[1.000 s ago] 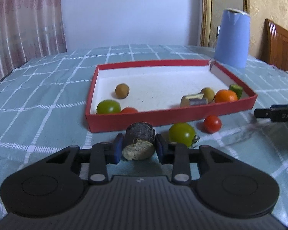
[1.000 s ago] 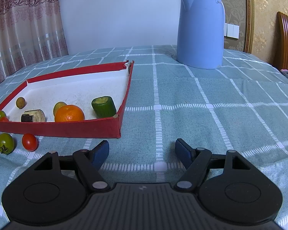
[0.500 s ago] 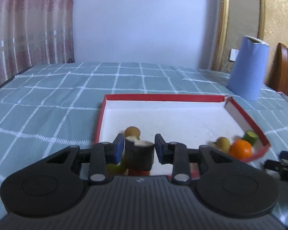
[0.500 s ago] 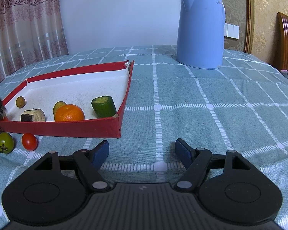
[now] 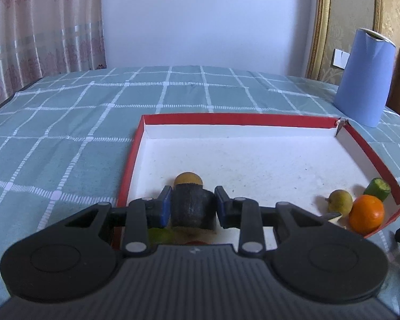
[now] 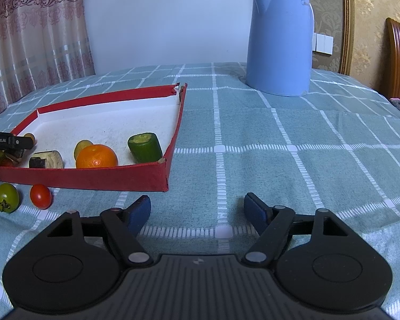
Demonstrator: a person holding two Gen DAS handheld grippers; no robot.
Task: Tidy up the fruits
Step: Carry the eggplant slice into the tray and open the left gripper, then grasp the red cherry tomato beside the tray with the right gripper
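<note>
Left gripper [image 5: 192, 206] clamps the dark chunk [image 5: 193, 208] past the red tray's [image 5: 128, 170] near wall, bare floor ahead. Since a second ago it crossed in from outside. Right gripper [image 6: 197, 213] gapes wide.

A table covered by a teal checked tablecloth [image 6: 280, 138] carries everything. Directly on the cloth lie a shallow red tray [image 6: 93, 178], a blue electric kettle [image 6: 280, 45] well behind it, and, just in front of the tray's near wall, a green tomato [image 6: 6, 197] beside what looks like a red cherry tomato [image 6: 40, 196].
</note>
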